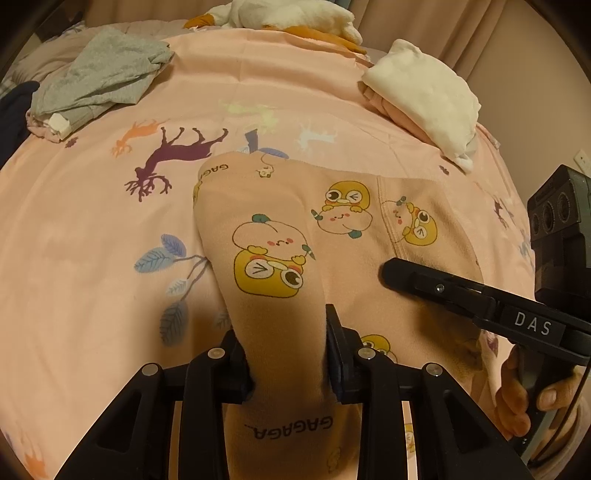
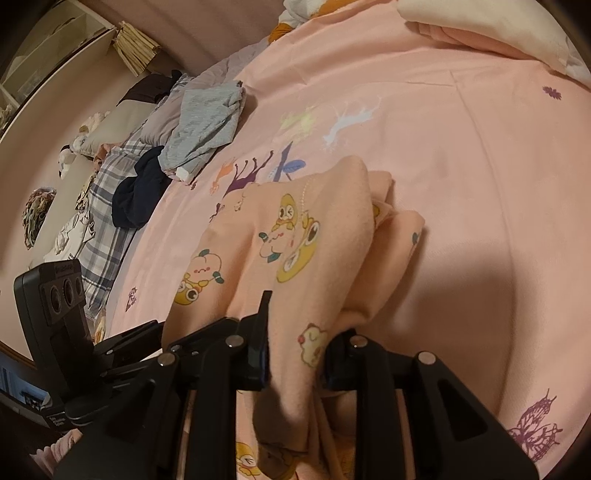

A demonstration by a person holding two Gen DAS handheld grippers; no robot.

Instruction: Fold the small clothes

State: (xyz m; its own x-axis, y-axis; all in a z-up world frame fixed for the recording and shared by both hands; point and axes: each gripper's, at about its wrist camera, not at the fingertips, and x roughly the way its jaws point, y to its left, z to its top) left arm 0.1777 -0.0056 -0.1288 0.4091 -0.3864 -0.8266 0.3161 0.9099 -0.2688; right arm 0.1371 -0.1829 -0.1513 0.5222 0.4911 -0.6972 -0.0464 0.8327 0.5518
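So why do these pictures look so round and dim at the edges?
Left wrist view: a fisheye lens bulges the pink bedspread like a dome, with black corners and warm, dim light. Right wrist view: same bulge, a soft shadow falls on the bedspread right of the cartoon-print garment, and the nearest cloth between the tongs is blurred.

The bedspread (image 1: 92,229) lies bare at 9 o'clock of the garment (image 1: 280,229) and beyond it toward 12. At 10 o'clock a grey pile (image 1: 99,79) and a dark cloth (image 2: 138,192) block the edge. At 2 o'clock sits a white stack (image 1: 424,96); at 12, plush (image 1: 291,16). The right gripper (image 1: 391,273) crowds 3 o'clock. In the right view, open bedspread spreads from 1 to 4 o'clock.
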